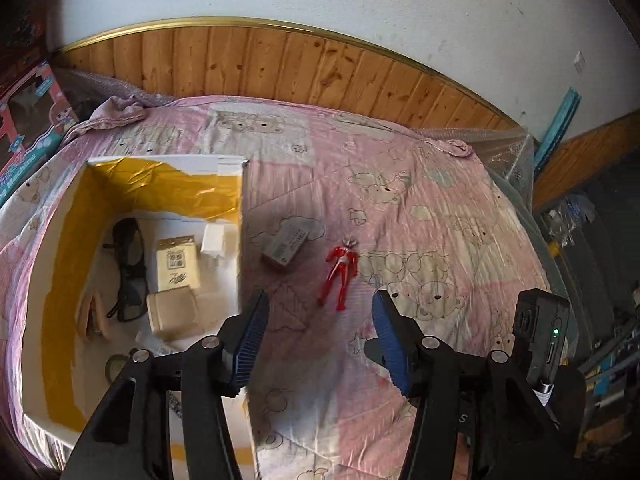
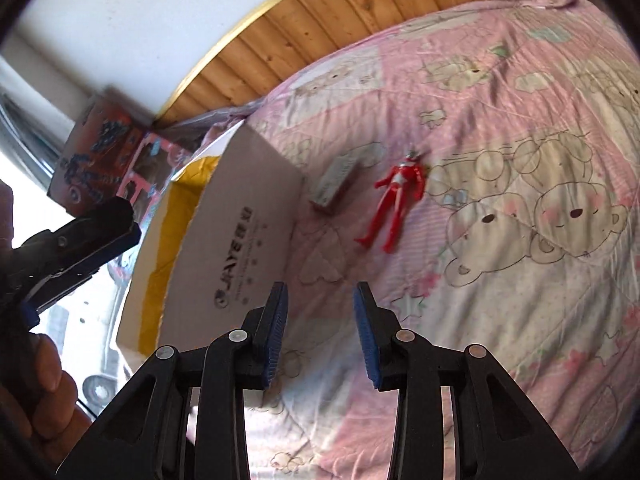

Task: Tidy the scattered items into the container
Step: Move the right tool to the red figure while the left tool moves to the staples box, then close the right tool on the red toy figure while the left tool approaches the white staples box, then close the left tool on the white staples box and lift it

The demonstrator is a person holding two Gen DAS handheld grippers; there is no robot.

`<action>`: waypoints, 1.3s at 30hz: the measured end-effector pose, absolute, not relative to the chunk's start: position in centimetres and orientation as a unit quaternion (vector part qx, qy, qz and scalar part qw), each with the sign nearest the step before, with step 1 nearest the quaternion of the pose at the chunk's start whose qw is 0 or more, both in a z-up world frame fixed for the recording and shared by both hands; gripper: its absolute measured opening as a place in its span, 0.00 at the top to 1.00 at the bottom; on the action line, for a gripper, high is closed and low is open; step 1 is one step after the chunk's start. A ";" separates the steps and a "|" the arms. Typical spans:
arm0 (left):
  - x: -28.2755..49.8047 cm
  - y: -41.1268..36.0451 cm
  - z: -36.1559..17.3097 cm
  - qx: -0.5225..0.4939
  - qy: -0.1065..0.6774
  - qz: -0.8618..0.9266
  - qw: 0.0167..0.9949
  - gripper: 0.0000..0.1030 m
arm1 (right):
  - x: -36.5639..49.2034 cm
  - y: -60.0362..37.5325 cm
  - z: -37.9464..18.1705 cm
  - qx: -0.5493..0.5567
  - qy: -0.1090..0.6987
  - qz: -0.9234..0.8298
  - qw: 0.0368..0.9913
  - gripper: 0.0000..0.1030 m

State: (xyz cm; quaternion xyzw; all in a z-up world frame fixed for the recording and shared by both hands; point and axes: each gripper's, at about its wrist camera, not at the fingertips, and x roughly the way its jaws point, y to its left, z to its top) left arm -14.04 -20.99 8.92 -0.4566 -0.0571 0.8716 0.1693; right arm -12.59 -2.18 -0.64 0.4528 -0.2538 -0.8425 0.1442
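Observation:
A red toy figure (image 1: pixel 338 273) (image 2: pixel 394 201) lies on the pink bedcover, with a small grey box (image 1: pixel 287 246) (image 2: pixel 335 182) just to its left. Left of both stands an open white cardboard box (image 1: pixel 241 208) (image 2: pixel 240 216) lined with yellow tape. Inside it I see black glasses (image 1: pixel 129 268), a beige packet (image 1: pixel 177 263), a tan block (image 1: pixel 172 314) and a white piece (image 1: pixel 213 239). My left gripper (image 1: pixel 318 334) is open above the cover, short of the figure, with nothing between its fingers. My right gripper (image 2: pixel 320 328) is open too, near the box's outer wall.
A wood-panelled headboard (image 1: pixel 280 64) and white wall close off the far side. Colourful toy cartons (image 1: pixel 28 120) (image 2: pixel 104 160) stand at the left. A person's hand (image 2: pixel 44 384) holds the left gripper. Clutter fills the floor at the right (image 1: pixel 600 280). Pink bedcover (image 2: pixel 520 280) spreads right of the figure.

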 end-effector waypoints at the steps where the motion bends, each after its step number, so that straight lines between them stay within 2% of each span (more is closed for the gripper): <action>1: -15.2 -20.0 8.7 -0.460 -0.050 0.870 0.167 0.39 | -13.4 -1.7 -0.9 0.453 -0.252 -0.845 0.131 0.62; 11: -23.7 -17.0 4.2 -0.509 -0.010 0.851 0.131 0.39 | -22.0 -1.8 -5.1 0.479 -0.207 -0.848 0.089 0.54; 16: -26.0 -16.9 1.5 -0.530 -0.004 0.843 0.094 0.39 | -24.4 -3.9 -7.1 0.481 -0.104 -0.867 0.080 0.52; 18: -26.5 -16.2 1.1 -0.524 0.023 0.848 0.083 0.38 | -24.2 -4.0 -6.9 0.481 -0.079 -0.869 0.084 0.58; 19: -26.7 -15.7 0.9 -0.523 0.035 0.847 0.083 0.34 | -24.1 -3.4 -6.8 0.484 -0.087 -0.866 0.086 0.61; 20: -26.9 -15.3 0.7 -0.523 0.046 0.847 0.083 0.34 | -23.9 -2.6 -6.5 0.486 -0.095 -0.865 0.083 0.69; 22: -27.1 -14.1 0.3 -0.522 0.071 0.846 0.082 0.31 | -23.1 -0.6 -5.6 0.486 -0.126 -0.862 0.077 0.74; 23: -27.3 -13.5 0.1 -0.520 0.084 0.846 0.081 0.26 | -22.5 0.4 -5.0 0.484 -0.141 -0.860 0.074 0.85; 24: -27.4 -13.0 -0.2 -0.517 0.098 0.846 0.080 0.25 | -21.9 1.2 -4.4 0.483 -0.151 -0.860 0.072 0.89; 27: -27.5 -11.8 -0.9 -0.514 0.135 0.844 0.070 0.24 | -20.2 3.1 -3.0 0.479 -0.176 -0.856 0.075 0.92; 30: -26.1 -10.4 0.9 -0.458 0.187 0.867 0.063 0.25 | -19.6 4.3 -2.4 0.474 -0.205 -0.853 0.080 0.92; 33: -25.3 -9.3 1.1 -0.449 0.218 0.861 0.098 0.24 | -20.1 4.6 -2.7 0.467 -0.227 -0.849 0.103 0.84; 34: -25.6 -9.3 0.6 -0.460 0.218 0.855 0.101 0.24 | -20.4 4.2 -2.9 0.468 -0.221 -0.848 0.111 0.77; 35: -26.1 -9.6 -0.2 -0.476 0.212 0.848 0.095 0.24 | -20.6 3.6 -3.4 0.474 -0.205 -0.848 0.117 0.58; 37: -27.3 -10.5 -2.0 -0.516 0.181 0.833 0.086 0.24 | -20.6 2.9 -4.7 0.486 -0.160 -0.855 0.089 0.56; 39: -28.2 -11.1 -3.8 -0.545 0.148 0.821 0.085 0.24 | -20.4 3.7 -5.4 0.487 -0.152 -0.858 0.061 0.55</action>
